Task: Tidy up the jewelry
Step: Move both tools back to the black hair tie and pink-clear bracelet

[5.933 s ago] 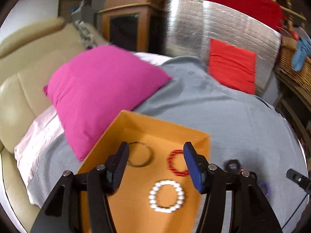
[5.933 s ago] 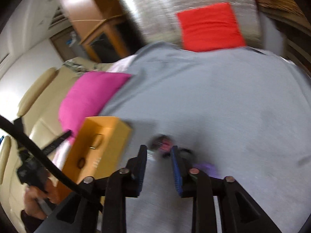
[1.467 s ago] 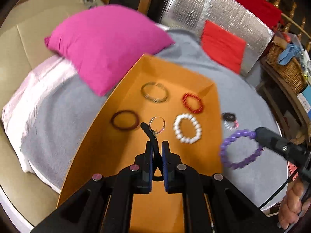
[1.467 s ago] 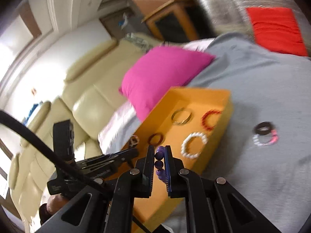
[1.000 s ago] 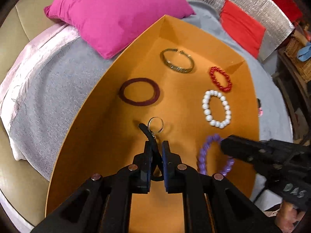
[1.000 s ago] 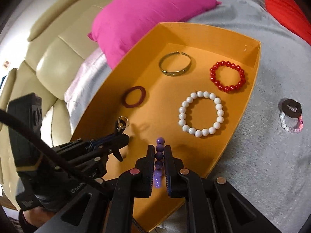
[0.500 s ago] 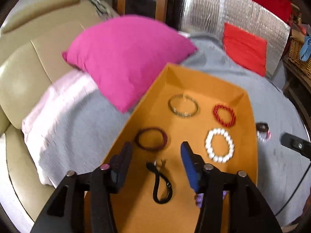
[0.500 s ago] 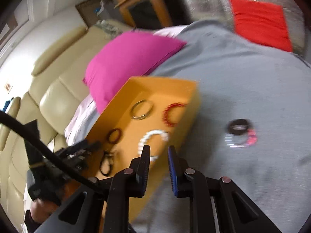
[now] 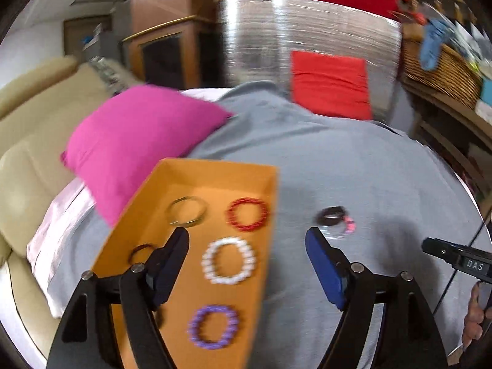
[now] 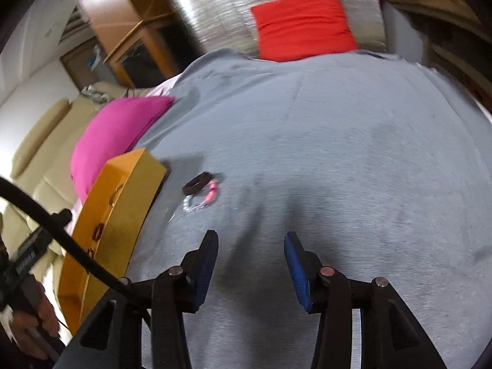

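A grey cloth point(image 10: 338, 153) covers the wide surface and fills most of both views. All other places here are given from the orange tray point(image 9: 184, 178), which lies on this cloth. Behind the tray, at the far edge of the cloth, stands a silver quilted panel point(image 9: 307, 30) with a red cushion point(image 9: 330, 89) leaning on it. To the tray's left a pink pillow point(image 9: 135, 144) rests against a cream sofa point(image 9: 27, 123). Far to the tray's right there is a wicker basket point(image 9: 442, 64).

Inside the tray lie a metal bangle point(image 9: 186, 210), a red bead bracelet point(image 9: 247, 214), a white bead bracelet point(image 9: 229, 260) and a purple bead bracelet point(image 9: 213, 326); a dark ring point(image 9: 140, 250) is partly hidden. Just right of the tray, on the cloth, lie a black ring point(image 10: 196, 183) and a clear and pink bracelet point(image 10: 203, 201), touching each other.

The left gripper point(image 9: 246, 264) hangs over the tray's right edge; its jaws have just been opening, they stand wide apart and hold nothing. The right gripper point(image 10: 250, 264) is over bare cloth right of the tray; its jaws also have just been opening, with nothing between them.
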{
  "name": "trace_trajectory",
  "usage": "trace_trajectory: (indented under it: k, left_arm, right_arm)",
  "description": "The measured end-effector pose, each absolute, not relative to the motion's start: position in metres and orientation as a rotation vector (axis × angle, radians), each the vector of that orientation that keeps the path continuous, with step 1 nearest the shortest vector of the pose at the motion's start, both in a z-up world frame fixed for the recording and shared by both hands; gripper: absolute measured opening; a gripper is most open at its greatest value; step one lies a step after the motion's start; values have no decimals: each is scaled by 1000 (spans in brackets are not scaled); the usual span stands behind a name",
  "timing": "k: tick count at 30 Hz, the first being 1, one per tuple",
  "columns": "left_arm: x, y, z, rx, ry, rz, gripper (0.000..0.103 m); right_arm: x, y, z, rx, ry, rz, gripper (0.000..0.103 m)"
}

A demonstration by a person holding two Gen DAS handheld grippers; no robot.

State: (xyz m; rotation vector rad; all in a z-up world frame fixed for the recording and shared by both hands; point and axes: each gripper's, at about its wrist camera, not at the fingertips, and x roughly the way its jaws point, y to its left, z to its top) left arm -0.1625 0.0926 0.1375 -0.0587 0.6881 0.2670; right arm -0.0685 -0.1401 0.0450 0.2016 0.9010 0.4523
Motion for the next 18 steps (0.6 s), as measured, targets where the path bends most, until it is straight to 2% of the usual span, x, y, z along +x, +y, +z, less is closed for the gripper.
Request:
trace_trajectory:
  k: [9, 18]
  left_arm:
    - [-114, 14, 108, 19, 770, 183, 79]
    - [-106, -16, 101, 11, 790, 144, 79]
  right_arm:
    - [-63, -191, 39, 243, 940, 384, 49]
    - [-64, -214, 30, 258, 974, 349, 49]
